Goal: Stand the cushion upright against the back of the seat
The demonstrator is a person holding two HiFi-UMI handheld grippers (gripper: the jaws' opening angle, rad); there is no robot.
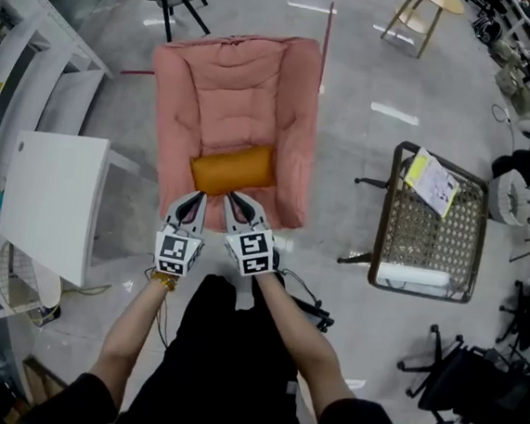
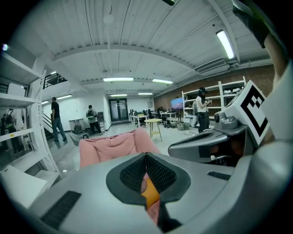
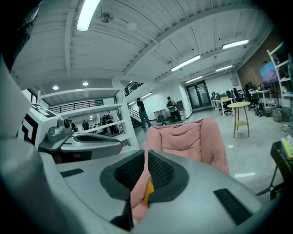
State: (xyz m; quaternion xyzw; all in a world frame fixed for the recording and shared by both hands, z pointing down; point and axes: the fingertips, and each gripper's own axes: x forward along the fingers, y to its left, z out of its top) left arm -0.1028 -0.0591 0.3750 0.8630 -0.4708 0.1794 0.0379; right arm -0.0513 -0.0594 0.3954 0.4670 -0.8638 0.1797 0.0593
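I judge the task to be at its very beginning. The orange cushion (image 1: 234,169) lies across the sitting part of the pink armchair (image 1: 293,116), close to the front edge. It seems to lie flat on its broad side, not on an edge. The back (image 1: 237,64) of the armchair is well apart from it, and a bare pink surface is between them. So nothing of the standing-up is done yet.

I hold both tools side by side in front of the armchair and they point toward the cushion. In the head view the left tool (image 1: 194,200) and the right tool (image 1: 236,202) have their tips just at the near long edge of the cushion. Whether the tips already touch it, I cannot tell from there.

In the left gripper view the left tool (image 2: 146,156) has its jaws pressed together with nothing pinched. A little orange of the cushion (image 2: 150,194) and some pink show only through the narrow slit lower down. The right gripper view gives the same for the right tool (image 3: 146,154): the jaws are together and empty, and the cushion (image 3: 147,192) is seen beyond them.

What is left, in my judgement, is all the work. The cushion must be taken or pushed, carried toward the back, raised on its long edge and leaned there.
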